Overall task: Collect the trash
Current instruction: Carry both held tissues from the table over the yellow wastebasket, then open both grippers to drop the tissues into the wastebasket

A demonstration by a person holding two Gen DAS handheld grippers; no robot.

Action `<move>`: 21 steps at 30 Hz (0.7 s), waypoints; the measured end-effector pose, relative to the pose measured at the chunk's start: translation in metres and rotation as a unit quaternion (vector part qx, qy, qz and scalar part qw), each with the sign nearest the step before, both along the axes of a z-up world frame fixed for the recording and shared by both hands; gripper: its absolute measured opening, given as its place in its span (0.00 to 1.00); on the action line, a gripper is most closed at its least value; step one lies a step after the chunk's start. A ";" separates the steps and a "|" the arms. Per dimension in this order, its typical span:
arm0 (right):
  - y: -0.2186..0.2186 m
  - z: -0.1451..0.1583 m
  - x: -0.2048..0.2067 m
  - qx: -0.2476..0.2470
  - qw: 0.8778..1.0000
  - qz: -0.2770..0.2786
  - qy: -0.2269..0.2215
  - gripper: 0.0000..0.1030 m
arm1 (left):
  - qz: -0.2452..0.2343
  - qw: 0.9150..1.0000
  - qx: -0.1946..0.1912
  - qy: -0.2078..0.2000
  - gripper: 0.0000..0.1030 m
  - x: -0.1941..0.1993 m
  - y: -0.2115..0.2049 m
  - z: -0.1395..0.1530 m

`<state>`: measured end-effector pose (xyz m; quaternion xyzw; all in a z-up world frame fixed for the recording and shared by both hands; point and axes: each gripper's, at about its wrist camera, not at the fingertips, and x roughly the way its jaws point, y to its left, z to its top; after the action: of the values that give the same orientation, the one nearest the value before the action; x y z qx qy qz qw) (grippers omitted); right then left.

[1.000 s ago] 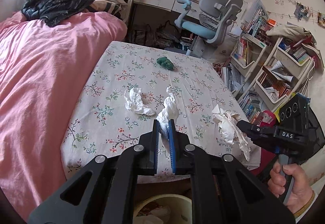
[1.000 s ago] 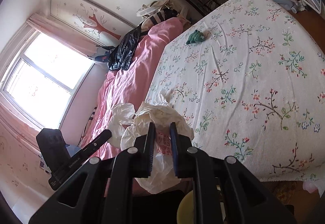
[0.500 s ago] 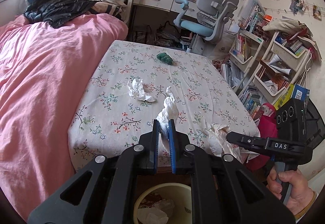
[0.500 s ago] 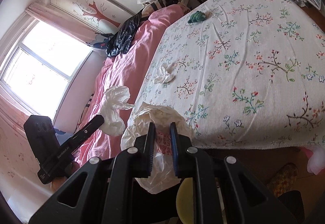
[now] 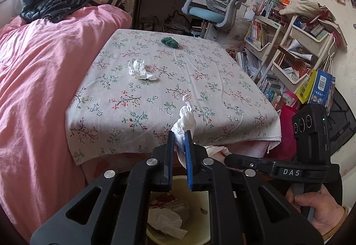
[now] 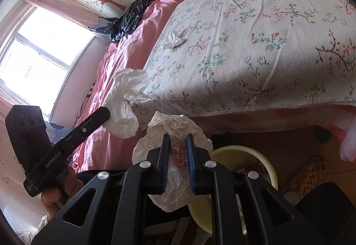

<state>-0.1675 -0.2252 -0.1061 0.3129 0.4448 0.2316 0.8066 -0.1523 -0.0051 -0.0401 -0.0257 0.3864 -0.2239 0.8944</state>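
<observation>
The left tool (image 5: 179, 133) is held off the near edge of the counter (image 5: 222, 80), above the yellow bin (image 5: 195, 187), and is clenched on a white tissue (image 5: 185, 119) that sticks up from between its fingers. The right tool (image 6: 178, 137) is held just beside it, also past the counter's near edge, and is clamped on a crumpled paper wrapper with red print (image 6: 175, 131). In the right wrist view the bin (image 6: 242, 151) is seen on the floor below and to the right of the wrapper, near the counter's overhanging floral cloth (image 6: 255, 49). Crumpled tissue and other scraps are seen lying inside the bin. One more crumpled tissue (image 5: 141, 69) is left on the counter, toward its far left part, well apart from both tools; a small green toy (image 5: 170, 42) is seen near the far edge. The counter's left side is bordered by a bed with a pink quilt (image 5: 37, 71), its right side by bookshelves (image 5: 289, 53).
</observation>
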 end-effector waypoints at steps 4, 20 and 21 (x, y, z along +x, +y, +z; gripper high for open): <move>0.012 -0.010 -0.010 -0.021 1.000 0.015 0.016 0.16 | -0.001 1.000 0.003 0.005 0.09 -0.007 0.000 -0.004; 0.000 -0.028 -0.020 -0.065 0.996 -0.010 0.058 0.42 | -0.010 0.998 0.046 0.050 0.09 -0.028 -0.011 -0.032; 0.000 -0.027 -0.021 -0.065 0.996 -0.015 0.056 0.43 | -0.011 0.997 0.048 0.055 0.09 -0.029 -0.012 -0.035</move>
<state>-0.1881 -0.2251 -0.1334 0.2789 0.4986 0.1727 0.8023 -0.1817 -0.0168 -0.0746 0.0098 0.4458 -0.2133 0.8693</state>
